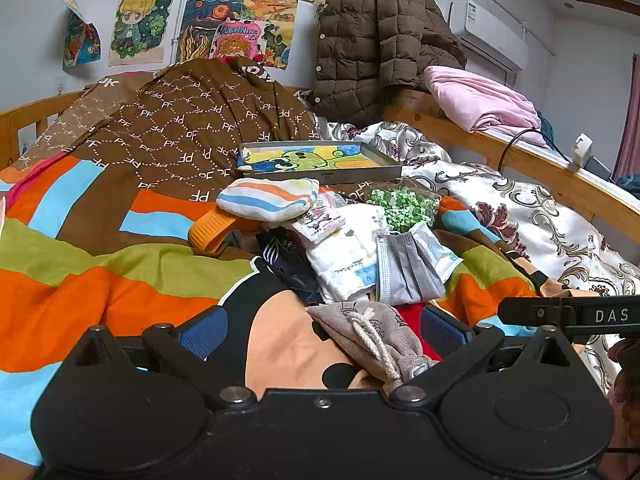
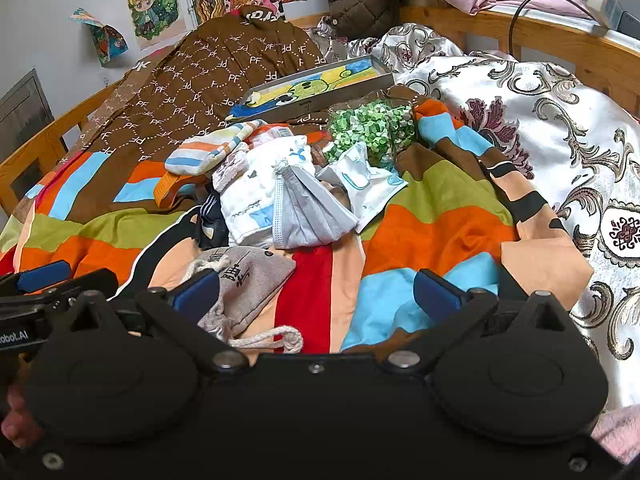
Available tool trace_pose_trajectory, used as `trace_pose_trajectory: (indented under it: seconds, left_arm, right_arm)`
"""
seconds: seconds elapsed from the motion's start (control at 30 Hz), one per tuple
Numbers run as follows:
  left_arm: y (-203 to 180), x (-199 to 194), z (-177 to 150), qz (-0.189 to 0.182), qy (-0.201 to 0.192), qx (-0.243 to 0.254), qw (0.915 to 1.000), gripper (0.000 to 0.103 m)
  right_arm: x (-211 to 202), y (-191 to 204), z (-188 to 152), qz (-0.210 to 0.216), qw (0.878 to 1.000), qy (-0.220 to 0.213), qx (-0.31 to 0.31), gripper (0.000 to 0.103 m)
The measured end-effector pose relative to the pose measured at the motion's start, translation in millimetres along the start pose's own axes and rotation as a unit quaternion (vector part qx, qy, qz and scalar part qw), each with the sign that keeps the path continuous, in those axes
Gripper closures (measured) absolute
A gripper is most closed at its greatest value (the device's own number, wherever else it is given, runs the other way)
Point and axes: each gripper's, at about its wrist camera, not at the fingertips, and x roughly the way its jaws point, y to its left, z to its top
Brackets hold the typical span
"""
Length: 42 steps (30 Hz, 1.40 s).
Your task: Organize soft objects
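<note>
Lying between the wide-apart fingers of the left gripper is one gray pouch. The right gripper, also wide apart and holding nothing, has the pouch by its left finger. Behind the pouch sit one gray mask and one striped sock.

Even, soft daylight — bright and sharp in both views.

Shadows are faint, gathering only in the folds of the striped quilt. The satin bedspread shines pale at right, near glare. Fisheye bending curves the wooden bed rail towards the edges — corners darken, especially upper left.
</note>
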Motion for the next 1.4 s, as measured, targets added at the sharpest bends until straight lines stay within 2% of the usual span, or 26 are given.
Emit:
trace_pose_trajectory:
  seconds: [1.4]
  left_arm:
    - [-0.3, 0.0, 0.0, -0.001, 0.0, -0.001, 1.0, 0.001]
  right_arm:
    - [2.1, 0.0, -0.5, -0.001, 1.0, 0.003, -0.001, 0.0]
